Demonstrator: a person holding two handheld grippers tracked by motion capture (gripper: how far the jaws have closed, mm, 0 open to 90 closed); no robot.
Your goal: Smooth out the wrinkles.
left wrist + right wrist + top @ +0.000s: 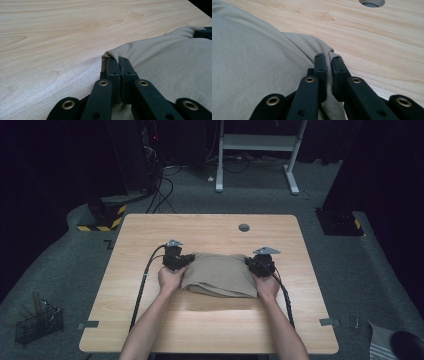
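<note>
Cloth [220, 275] | left claw [186, 261] pinching corner | right claw [252, 265] pinching corner

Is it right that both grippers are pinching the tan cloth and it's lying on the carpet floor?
Not quite. Both the left gripper and the right gripper do pinch the tan cloth, but it lies on the wooden table, not the carpet floor. The high view shows this.
</note>
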